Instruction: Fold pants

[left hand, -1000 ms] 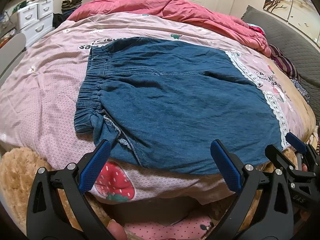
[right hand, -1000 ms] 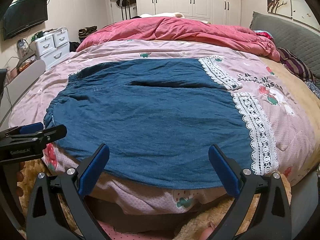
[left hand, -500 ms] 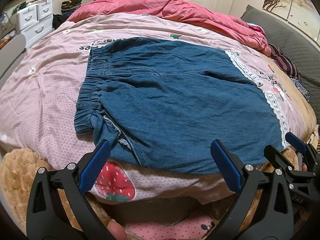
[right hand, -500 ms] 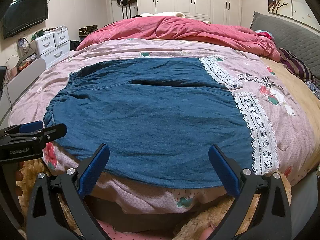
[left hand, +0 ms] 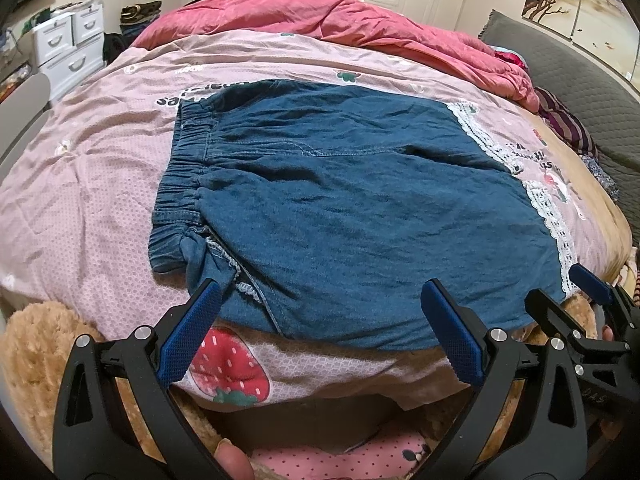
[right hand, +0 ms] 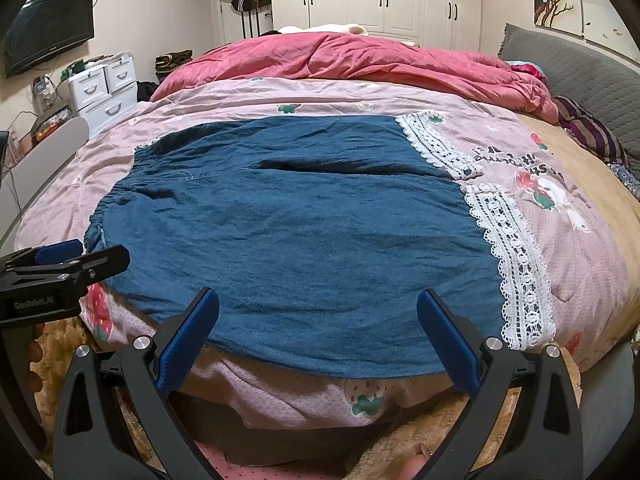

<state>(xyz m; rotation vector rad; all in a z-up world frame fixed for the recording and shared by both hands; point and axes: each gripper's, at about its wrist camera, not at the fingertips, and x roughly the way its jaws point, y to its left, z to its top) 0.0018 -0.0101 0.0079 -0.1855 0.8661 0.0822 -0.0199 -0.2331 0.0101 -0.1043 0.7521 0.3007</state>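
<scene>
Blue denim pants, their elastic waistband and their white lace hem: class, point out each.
Blue denim pants (right hand: 296, 236), right wrist view, middle of the fabric.
Elastic waistband (left hand: 180, 184), left wrist view, gathered band.
White lace hem (right hand: 516, 264), right wrist view, nearer leg's trim.

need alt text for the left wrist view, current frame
Blue denim pants lie spread flat on a pink strawberry-print quilt, elastic waistband to the left and white lace hems to the right. The open left gripper hovers at the pants' near edge, holding nothing. The right gripper shows at the lower right, and a red duvet is bunched behind.
</scene>
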